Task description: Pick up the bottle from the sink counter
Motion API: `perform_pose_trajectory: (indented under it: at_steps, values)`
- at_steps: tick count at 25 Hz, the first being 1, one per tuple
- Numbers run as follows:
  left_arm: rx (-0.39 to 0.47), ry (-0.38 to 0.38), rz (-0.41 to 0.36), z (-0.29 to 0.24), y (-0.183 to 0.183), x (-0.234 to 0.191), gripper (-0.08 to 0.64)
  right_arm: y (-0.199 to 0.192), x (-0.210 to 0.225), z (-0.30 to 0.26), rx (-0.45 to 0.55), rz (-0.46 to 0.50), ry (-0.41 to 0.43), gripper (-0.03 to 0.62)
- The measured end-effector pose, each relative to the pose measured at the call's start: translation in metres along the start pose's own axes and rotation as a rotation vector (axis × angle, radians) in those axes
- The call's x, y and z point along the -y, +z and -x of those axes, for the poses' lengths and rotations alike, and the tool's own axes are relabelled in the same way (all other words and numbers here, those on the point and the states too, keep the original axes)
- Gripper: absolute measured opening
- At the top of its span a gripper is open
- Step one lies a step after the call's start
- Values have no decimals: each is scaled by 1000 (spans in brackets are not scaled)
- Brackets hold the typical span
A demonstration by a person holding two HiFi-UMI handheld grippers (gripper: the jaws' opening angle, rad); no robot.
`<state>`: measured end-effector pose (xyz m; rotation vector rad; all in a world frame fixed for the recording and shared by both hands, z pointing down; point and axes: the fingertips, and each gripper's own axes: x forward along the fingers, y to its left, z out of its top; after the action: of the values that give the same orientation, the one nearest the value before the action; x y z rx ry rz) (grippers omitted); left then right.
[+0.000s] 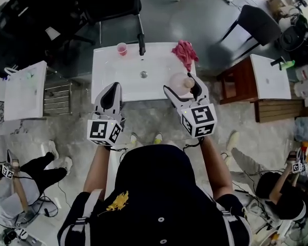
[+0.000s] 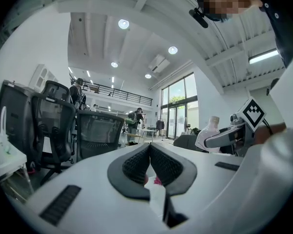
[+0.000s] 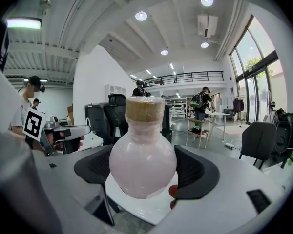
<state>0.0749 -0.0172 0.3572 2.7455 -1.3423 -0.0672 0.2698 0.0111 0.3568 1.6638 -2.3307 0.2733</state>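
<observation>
Bulging between the jaws of the right gripper point(image 3: 144, 170), which press its pale pink belly from both sides, the cork-topped bottle point(image 3: 142, 150) is at the right front of the white sink counter point(image 1: 156, 88). Just behind it lies a red cloth point(image 1: 185, 53). The black faucet point(image 1: 141, 41) and a pink cup point(image 1: 122, 48) stand at the back edge. The left gripper point(image 2: 149, 154), jaws pressed together on nothing, hovers over the counter's left front.

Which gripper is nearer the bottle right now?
Right. The right gripper grips the bottle by its round body; the left gripper, fingers shut, is off to its left over the sink counter.
</observation>
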Motion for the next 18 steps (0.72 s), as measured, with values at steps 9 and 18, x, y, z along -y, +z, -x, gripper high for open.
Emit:
perform_pose_trajectory:
  at_steps: [9, 18]
  values:
    - [-5, -37, -26, -7, 12, -7, 18, 11, -6, -4, 24, -9, -8, 413]
    - [-5, -43, -27, -7, 13, -19, 18, 13, -13, -14, 22, -4, -11, 413]
